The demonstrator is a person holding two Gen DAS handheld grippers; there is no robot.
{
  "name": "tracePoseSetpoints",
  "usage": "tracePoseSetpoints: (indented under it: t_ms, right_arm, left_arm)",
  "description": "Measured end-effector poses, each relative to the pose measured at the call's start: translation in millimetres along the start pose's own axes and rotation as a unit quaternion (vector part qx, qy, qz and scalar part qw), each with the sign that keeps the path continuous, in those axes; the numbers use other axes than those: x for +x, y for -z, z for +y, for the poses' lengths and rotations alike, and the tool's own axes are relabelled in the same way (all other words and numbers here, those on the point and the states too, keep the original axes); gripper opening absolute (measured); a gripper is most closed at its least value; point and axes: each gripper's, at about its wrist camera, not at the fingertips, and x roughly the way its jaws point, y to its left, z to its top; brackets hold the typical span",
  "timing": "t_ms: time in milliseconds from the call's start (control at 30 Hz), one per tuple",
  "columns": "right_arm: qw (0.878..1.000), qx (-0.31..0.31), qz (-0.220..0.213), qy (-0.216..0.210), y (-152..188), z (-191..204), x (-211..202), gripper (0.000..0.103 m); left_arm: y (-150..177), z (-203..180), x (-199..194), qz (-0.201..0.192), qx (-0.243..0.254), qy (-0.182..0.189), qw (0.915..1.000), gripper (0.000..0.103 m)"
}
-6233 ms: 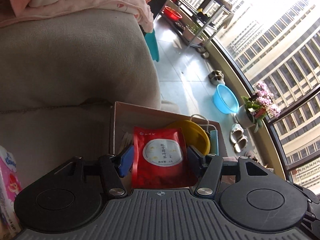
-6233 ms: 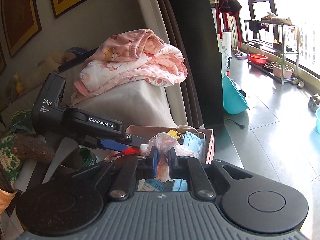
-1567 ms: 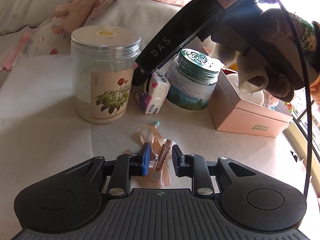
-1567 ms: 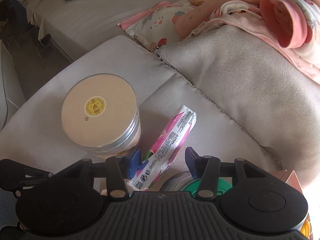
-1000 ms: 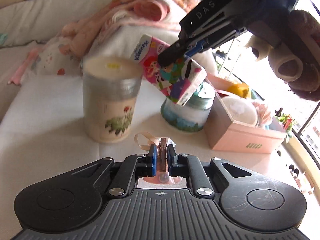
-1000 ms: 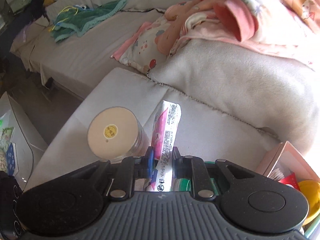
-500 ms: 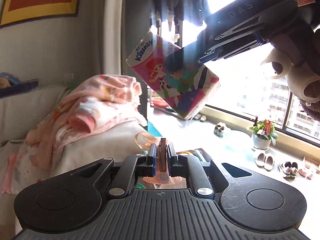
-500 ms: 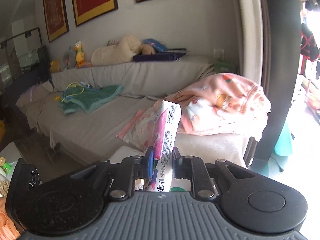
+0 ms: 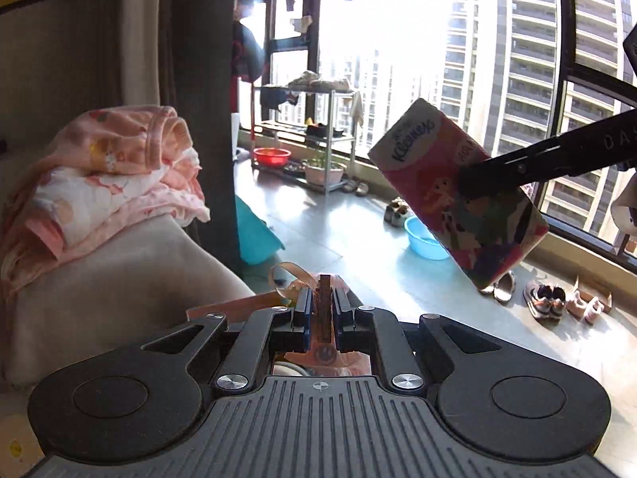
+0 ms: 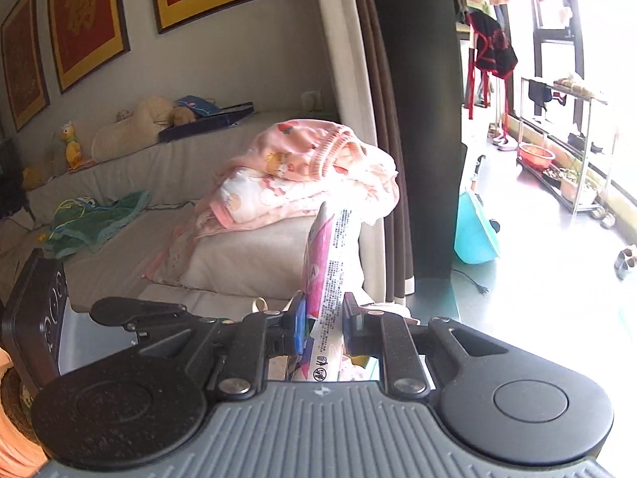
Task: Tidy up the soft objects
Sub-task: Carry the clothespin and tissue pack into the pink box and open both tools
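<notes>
A: Left wrist view: the left gripper [image 9: 321, 312] is clamped on a small peach ribbon-tied pouch [image 9: 318, 298]; the pink "Kleenex" tissue pack [image 9: 458, 199], long axis slanting down-right, hangs up-right, pinched by the right tool.

B: Right wrist view: the right gripper [image 10: 323, 318] squeezes that pack [image 10: 326, 279] upright; small print unreadable; the pink box edge [image 10: 382, 312] lies just below.

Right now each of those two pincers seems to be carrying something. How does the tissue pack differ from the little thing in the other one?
The tissue pack is bulky, printed with cartoons, and juts tilted well beyond the right gripper. The small clip with a peach ribbon loop is thin, plain, and barely clears the left gripper. The pack shows in both views; the clip only in the left one. Both are clamped between shut fingers and held in the air.
</notes>
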Motion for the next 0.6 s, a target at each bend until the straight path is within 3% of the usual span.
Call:
tracePoseSetpoints:
  t_ms: [133, 200, 300, 400, 600]
  right_arm:
    - [0.999, 0.02, 0.021, 0.018, 20, -26, 26, 0.017]
    - [0.999, 0.033, 0.036, 0.011, 29, -33, 43, 0.017]
    - [0.997, 0.054, 0.055, -0.008, 41, -39, 68, 0.017]
    - [0.994, 0.067, 0.084, -0.035, 55, -36, 99, 0.017]
    - [0.987, 0.083, 0.124, -0.064, 80, -23, 154, 0.018]
  left_arm:
    - [11, 36, 45, 0.038, -0.086, 0.015, 0.9954, 0.014]
    - [19, 48, 69, 0.069, -0.105, 0.014, 0.992, 0.015]
    - [32, 63, 94, 0.101, -0.1, -0.019, 0.9897, 0.019]
    - [37, 72, 100, 0.098, -0.08, -0.059, 0.9902, 0.023]
    - [28, 84, 89, 0.093, -0.11, -0.019, 0.9893, 0.023]
